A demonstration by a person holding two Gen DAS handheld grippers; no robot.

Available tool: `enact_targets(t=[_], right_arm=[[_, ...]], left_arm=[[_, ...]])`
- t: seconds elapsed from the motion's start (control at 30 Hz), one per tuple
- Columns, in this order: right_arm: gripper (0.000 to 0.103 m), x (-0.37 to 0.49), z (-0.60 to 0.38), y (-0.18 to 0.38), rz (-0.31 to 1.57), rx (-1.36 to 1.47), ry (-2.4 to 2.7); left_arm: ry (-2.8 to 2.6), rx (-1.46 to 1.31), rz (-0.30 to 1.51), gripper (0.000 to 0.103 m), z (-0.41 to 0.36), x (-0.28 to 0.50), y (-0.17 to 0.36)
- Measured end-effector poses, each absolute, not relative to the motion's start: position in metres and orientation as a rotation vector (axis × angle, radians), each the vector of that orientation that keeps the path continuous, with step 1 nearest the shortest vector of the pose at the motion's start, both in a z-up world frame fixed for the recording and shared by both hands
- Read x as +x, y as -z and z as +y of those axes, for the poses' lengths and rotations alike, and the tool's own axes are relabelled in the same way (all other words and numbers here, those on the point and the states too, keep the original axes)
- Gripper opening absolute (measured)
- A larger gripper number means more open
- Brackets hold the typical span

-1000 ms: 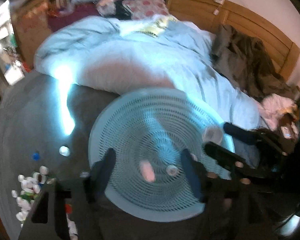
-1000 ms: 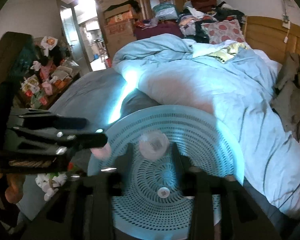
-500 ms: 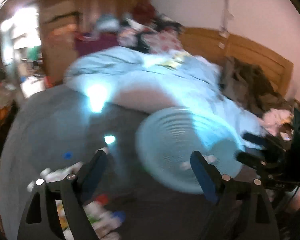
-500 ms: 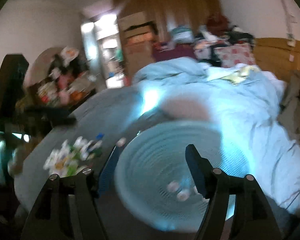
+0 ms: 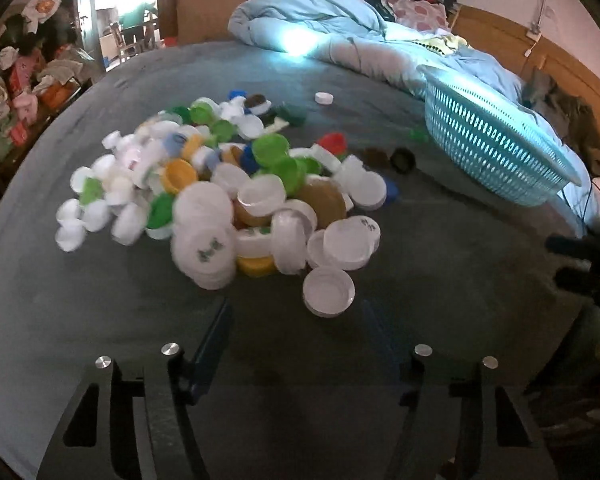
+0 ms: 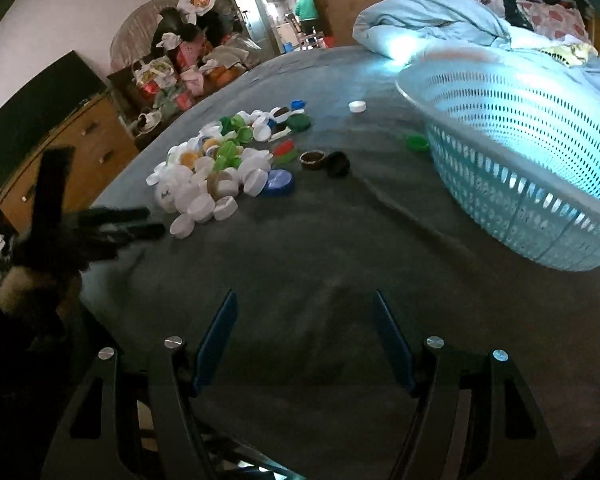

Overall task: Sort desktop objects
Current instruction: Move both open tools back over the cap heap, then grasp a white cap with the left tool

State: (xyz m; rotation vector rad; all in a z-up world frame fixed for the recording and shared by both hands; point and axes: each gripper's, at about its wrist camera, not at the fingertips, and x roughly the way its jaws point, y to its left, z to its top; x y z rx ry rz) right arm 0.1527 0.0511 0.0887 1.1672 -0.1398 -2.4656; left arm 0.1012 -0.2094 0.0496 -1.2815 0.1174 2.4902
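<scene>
A heap of bottle caps (image 5: 220, 184), mostly white with green, yellow, blue and red ones, lies on the grey bed cover (image 5: 440, 280). It also shows in the right wrist view (image 6: 224, 164). A white cap (image 5: 329, 291) lies just ahead of my left gripper (image 5: 298, 320), which is open and empty, low over the cover. My right gripper (image 6: 304, 312) is open and empty over bare cover, right of the heap. A light blue perforated basket (image 6: 520, 148) stands to the right; it also shows in the left wrist view (image 5: 496, 144).
A lone white cap (image 6: 357, 106) and a green cap (image 6: 417, 142) lie near the basket. Two dark caps (image 6: 326, 160) sit between heap and basket. A blue duvet (image 6: 440, 20) is bunched behind. A wooden cabinet (image 6: 68, 148) and clutter stand at the left.
Both grippers have left the basket and swung left and down to the cover by the cap heap. The right gripper no longer holds the cap it had over the basket.
</scene>
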Motion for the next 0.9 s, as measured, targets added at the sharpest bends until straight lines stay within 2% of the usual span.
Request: enact_targets(t=[0.1,0.2,0.23,0.27,0.3,0.33,0.63,0.77,0.9], right_arm=[[0.064,0.155,0.048,-0.089,-0.122,1.161,2.496],[0.063,0.152,0.044,-0.086,-0.123,1.174,2.507],[0.061,0.151,0.042,-0.086,-0.124,1.167,2.514],[0.054,0.148,0.04,-0.086,-0.128,1.157,2.52],[0.045,0.147,0.04,-0.087,-0.133,1.151,2.524],[0.044,0.144,0.039,-0.088,-0.141,1.146,2.527],[0.043,0.079,0.02,-0.097,-0.141,1.181,2.548],[0.044,0.013,-0.006,-0.112,-0.081,1.118,2.592],[0.044,-0.075,-0.027,-0.1,-0.162,1.18,2.645]], left_arm=[[-2.476,-1.268,0.118,0.068,-0.203,0.101,-0.042],[-2.481,-1.26,0.141,0.06,-0.201,0.095,-0.034],[-2.484,-1.252,0.137,0.044,-0.203,0.095,-0.032],[-2.483,-1.245,0.14,0.031,-0.203,0.094,-0.033],[-2.486,-1.236,0.149,0.031,-0.202,0.095,-0.035],[-2.489,-1.227,0.152,0.031,-0.204,0.095,-0.035],[-2.511,-1.175,0.029,0.031,-0.215,0.095,-0.029],[-2.516,-1.17,-0.004,0.031,-0.217,0.093,-0.028],[-2.523,-1.157,0.014,0.031,-0.215,0.094,-0.025]])
